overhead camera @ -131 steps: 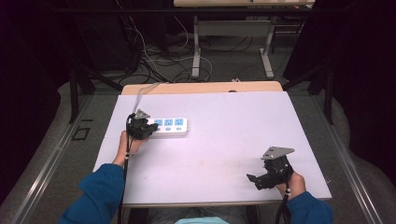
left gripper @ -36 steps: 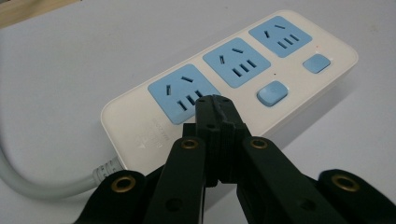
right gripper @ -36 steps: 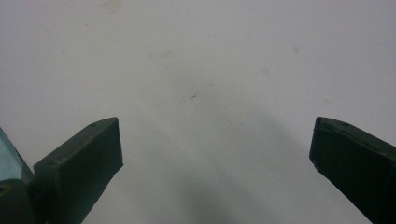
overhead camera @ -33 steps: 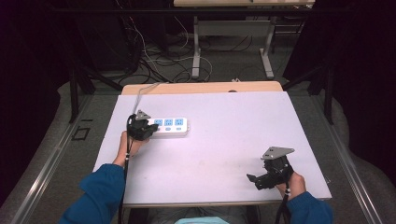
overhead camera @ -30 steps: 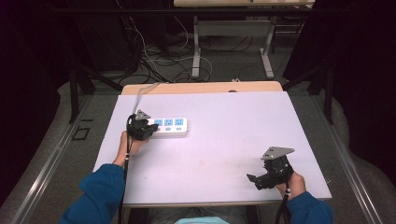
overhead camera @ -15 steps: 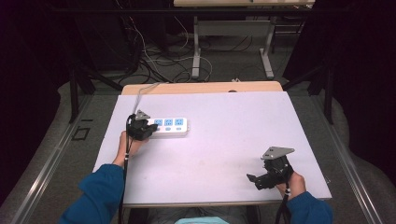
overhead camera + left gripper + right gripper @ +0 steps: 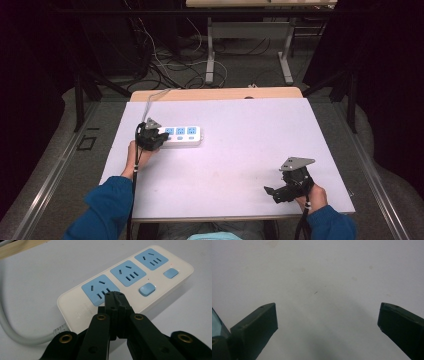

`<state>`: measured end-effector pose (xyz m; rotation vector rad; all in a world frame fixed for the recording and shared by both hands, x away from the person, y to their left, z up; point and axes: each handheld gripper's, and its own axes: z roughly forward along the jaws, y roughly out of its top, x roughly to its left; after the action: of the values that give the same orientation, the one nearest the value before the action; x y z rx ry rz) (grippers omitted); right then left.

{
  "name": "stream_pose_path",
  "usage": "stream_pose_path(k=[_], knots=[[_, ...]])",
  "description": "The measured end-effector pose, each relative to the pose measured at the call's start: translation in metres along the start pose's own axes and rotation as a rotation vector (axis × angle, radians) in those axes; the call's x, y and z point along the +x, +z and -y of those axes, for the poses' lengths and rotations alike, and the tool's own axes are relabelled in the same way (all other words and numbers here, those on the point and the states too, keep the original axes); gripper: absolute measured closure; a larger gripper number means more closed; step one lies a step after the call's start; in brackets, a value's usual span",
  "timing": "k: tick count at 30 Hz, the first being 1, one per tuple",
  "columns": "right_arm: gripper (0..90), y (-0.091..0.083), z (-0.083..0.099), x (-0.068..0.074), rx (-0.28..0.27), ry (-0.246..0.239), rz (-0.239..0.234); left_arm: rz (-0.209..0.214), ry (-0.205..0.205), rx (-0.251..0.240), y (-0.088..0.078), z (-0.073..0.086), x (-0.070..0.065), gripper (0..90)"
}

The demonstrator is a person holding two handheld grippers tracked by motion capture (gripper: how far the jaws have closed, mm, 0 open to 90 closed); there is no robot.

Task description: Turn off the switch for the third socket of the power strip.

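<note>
Broadly, a wide white rectangular table top (image 7: 240, 145) is lying under everything, with a strip of light wood at its far edge. On its left part, towards the far side, a white plastic power strip (image 7: 181, 136) with three blue sockets and blue buttons is lying flat, and its grey round cable (image 7: 10, 330) is leaving from the end nearest the left gripper. A person in blue sleeves is holding both tools from the near side of the table. The left gripper (image 7: 150, 138) is resting at the cable end of the power strip; in the left gripper view its two black jaws are pressing together with no gap, and their tips (image 7: 115, 295) are sitting on the top of the white body, just beside the first blue socket (image 7: 100, 289). The right gripper (image 7: 290, 184) is staying well apart from it, low over the bare table near the right front corner, and its jaws are standing wide apart with nothing between them.
</note>
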<state>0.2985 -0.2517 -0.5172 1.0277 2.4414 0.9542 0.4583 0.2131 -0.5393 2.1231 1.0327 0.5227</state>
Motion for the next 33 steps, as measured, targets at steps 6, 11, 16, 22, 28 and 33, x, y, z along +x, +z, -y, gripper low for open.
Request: stream_pose_path(k=[6, 11, 16, 22, 28, 33], knots=[[2.1, 0.001, 0.001, 0.0, -0.015, 0.003, 0.002, 0.01, -0.006, 0.01, -0.001, -0.002, 0.0, 82.8], [2.1, 0.0, 0.0, 0.0, -0.004, 0.001, -0.001, 0.006, -0.016, 0.008, -0.006, -0.004, 0.0, 68.5], [2.1, 0.001, 0.001, 0.0, -0.017, 0.003, -0.002, 0.005, -0.019, 0.026, -0.008, -0.005, 0.0, 47.9], [2.1, 0.001, 0.001, 0.0, -0.027, -0.003, -0.007, -0.002, -0.017, 0.032, -0.013, -0.006, -0.003, 27.6], [2.1, 0.0, 0.001, 0.0, -0.023, 0.001, -0.001, -0.014, -0.026, 0.04, -0.018, -0.005, -0.002, 14.5], [2.1, 0.001, 0.001, 0.0, -0.021, -0.004, 0.001, -0.01, -0.041, 0.052, -0.021, -0.003, 0.001, 5.8]])
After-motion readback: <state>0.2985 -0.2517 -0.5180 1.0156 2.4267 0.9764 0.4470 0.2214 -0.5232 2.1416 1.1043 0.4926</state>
